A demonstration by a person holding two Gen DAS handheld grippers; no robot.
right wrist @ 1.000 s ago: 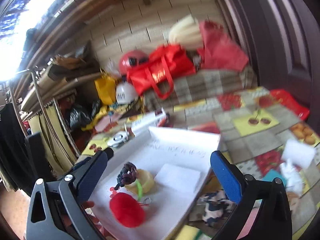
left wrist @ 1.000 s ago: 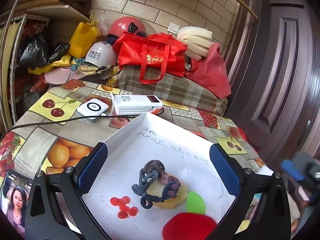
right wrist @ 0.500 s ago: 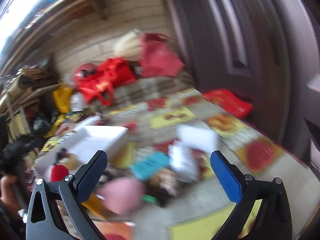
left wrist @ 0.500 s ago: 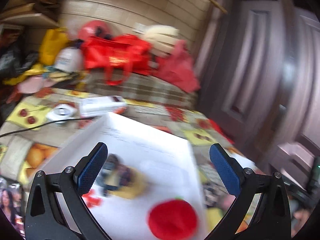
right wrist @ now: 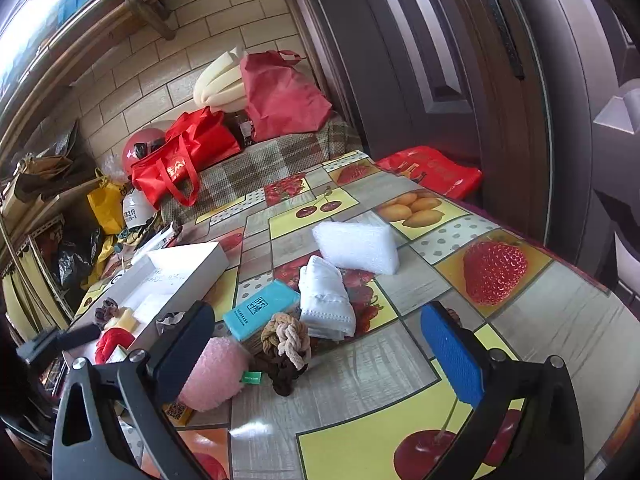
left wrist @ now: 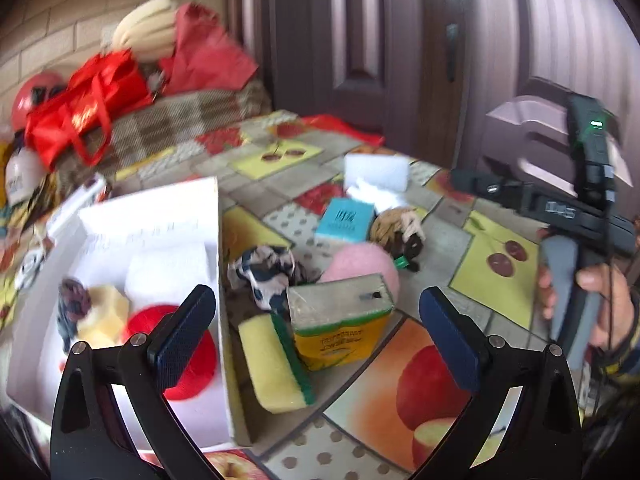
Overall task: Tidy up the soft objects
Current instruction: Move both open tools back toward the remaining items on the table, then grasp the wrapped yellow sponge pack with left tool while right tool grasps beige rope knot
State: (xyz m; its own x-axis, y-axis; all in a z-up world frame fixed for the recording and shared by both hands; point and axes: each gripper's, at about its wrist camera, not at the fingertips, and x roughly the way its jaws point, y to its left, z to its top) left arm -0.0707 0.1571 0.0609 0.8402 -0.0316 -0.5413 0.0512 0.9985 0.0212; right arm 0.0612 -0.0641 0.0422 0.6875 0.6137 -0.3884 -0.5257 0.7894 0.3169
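Left claw (left wrist: 316, 336): spread wide, holding nothing, touching nothing; hangs over the seam between box and loose pile.
Right claw (right wrist: 316, 346): spread wide, empty, clear of the table; held by a hand (left wrist: 600, 304) seen in the left view.
Under left claw: yellow carton (left wrist: 340, 328) with grey top, yellow sponge (left wrist: 276, 364) leaning just beside it against the box wall.
Under right claw: pink puff (right wrist: 214, 372), braided scrunchie (right wrist: 286, 338) and a dark brown one touching it.
Farther out: blue pack (right wrist: 260, 308), folded white cloth (right wrist: 326, 298), white sponge (right wrist: 356, 246), patterned scrunchie (left wrist: 266, 270) beside the box.
Box (left wrist: 218, 248): white, open, on the left; inside, red ball (left wrist: 176, 356), pale yellow sponge (left wrist: 104, 314) with a dark scrunchie on it, white pad.
Table (right wrist: 560, 320): fruit-print cloth.
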